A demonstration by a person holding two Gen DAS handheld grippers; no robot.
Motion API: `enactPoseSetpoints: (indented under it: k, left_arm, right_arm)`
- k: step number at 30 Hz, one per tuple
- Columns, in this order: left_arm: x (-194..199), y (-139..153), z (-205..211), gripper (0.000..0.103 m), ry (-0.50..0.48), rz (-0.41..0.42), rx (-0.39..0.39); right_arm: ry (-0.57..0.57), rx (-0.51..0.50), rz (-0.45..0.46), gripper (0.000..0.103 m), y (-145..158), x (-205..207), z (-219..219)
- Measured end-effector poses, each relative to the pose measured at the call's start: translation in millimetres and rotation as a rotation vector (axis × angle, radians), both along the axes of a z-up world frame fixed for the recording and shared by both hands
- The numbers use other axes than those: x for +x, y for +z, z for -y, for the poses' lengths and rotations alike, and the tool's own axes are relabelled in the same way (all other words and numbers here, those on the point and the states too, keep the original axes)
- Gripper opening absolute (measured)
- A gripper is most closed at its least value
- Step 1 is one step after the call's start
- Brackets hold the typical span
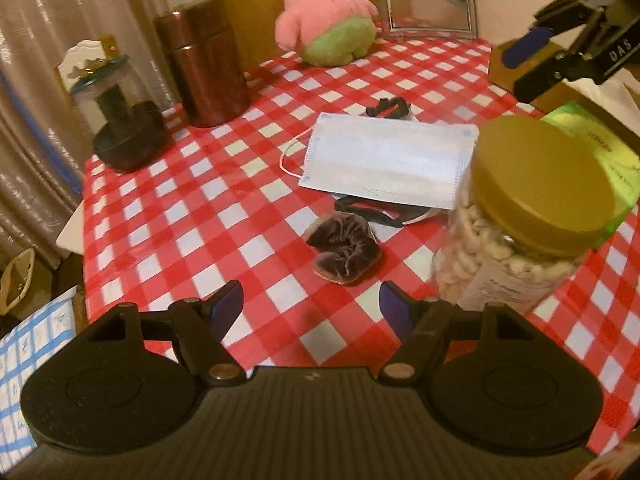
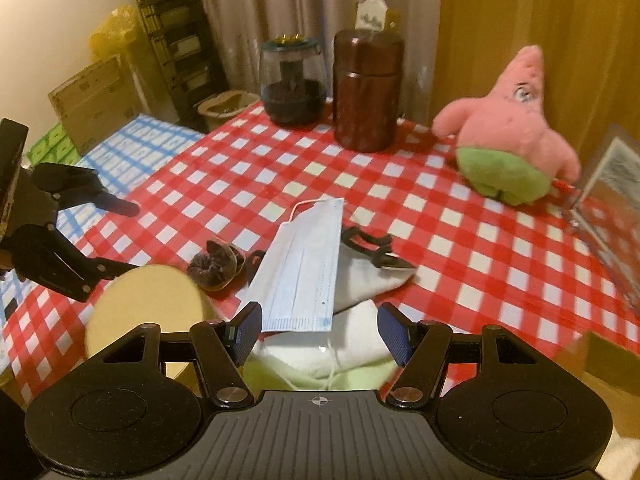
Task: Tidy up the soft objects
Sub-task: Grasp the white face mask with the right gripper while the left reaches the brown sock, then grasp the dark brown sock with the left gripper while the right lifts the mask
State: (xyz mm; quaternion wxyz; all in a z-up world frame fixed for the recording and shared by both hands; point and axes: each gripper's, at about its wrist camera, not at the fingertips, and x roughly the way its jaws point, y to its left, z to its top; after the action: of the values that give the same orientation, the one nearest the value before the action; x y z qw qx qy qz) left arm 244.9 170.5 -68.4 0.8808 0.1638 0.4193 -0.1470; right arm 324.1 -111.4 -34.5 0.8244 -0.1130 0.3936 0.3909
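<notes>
A pale blue face mask (image 1: 386,162) (image 2: 306,264) lies mid-table, partly over a white cloth (image 2: 360,280) and black straps (image 1: 372,210). A dark purple velvet scrunchie (image 1: 344,250) (image 2: 216,266) lies just in front of it. A pink plush starfish with green shorts (image 1: 328,24) (image 2: 508,144) sits at the far side. My left gripper (image 1: 311,308) is open and empty, just short of the scrunchie. My right gripper (image 2: 320,332) is open and empty over the mask's near end; it also shows in the left wrist view (image 1: 528,68).
A jar of pale nuts with a gold lid (image 1: 536,192) (image 2: 144,312) stands beside the mask. A brown canister (image 1: 204,60) (image 2: 366,88), a dark glass grinder (image 1: 120,120) (image 2: 292,80), a picture frame (image 1: 428,0), a green tissue pack (image 1: 596,152) and a cardboard box stand around the checked tablecloth (image 1: 200,220).
</notes>
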Motion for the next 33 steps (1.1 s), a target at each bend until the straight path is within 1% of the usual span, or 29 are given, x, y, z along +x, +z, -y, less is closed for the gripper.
enactPoseSetpoints:
  k: [7, 11, 15, 19, 22, 24, 26, 27, 28, 29, 30, 31, 32, 33]
  left_arm:
    - [21.1, -25.4, 6.6, 0.071, -0.074, -0.014, 0.001]
    - [32.2, -34.4, 7.4, 0.07, -0.087, -0.02, -0.014]
    - [39.8, -36.4, 8.4, 0.07, -0.097, -0.016, -0.026]
    - [45.9, -39.7, 11.2, 0.07, -0.108, -0.024, -0.033]
    - [49.2, -42.9, 14.9, 0.07, -0.124, -0.029, -0.032]
    - [51.3, -45.2, 17.1, 0.07, -0.141, -0.031, -0.035]
    - [53.4, -47.8, 19.1, 0.07, -0.155, -0.03, -0.029]
    - [54.7, -49.2, 20.0, 0.07, -0.161, -0.032, -0.028]
    - [56.0, -50.2, 20.1, 0.07, -0.166, -0.035, -0.032]
    - [57.5, -51.4, 20.7, 0.07, -0.168, -0.036, -0.035]
    - [58.8, -52.2, 20.9, 0.069, -0.169, -0.038, -0.034]
    - [59.9, -53.0, 21.1, 0.069, -0.173, -0.041, -0.033]
    - [61.0, -53.8, 21.4, 0.069, -0.178, -0.043, -0.033]
    - [61.2, -54.3, 21.7, 0.067, -0.179, -0.043, -0.03]
  right_arm:
    - [0.04, -0.006, -0.074, 0.064, -34.1, 29.1, -23.2]
    - [0.048, 0.049, -0.12, 0.063, -39.5, 43.4, -28.8]
    - [0.04, 0.069, -0.141, 0.06, -41.9, 55.7, -34.6]
    - [0.028, 0.047, -0.148, 0.058, -47.5, 64.3, -40.5]
    - [0.048, 0.017, -0.144, 0.056, -53.0, 65.3, -48.4]
    - [0.066, -0.002, -0.144, 0.049, -56.9, 64.6, -53.2]
    - [0.068, -0.025, -0.136, 0.039, -60.6, 64.6, -56.6]
    - [0.07, -0.033, -0.134, 0.037, -62.2, 64.8, -57.7]
    - [0.074, -0.038, -0.133, 0.033, -63.4, 64.6, -58.4]
    - [0.077, -0.044, -0.13, 0.026, -64.3, 64.2, -58.9]
    - [0.08, -0.05, -0.125, 0.022, -65.0, 63.5, -59.3]
    - [0.08, -0.055, -0.118, 0.012, -65.1, 63.0, -58.9]
    - [0.076, -0.057, -0.114, 0.004, -64.8, 62.4, -58.2]
    - [0.072, -0.054, -0.112, 0.003, -64.0, 61.9, -57.3]
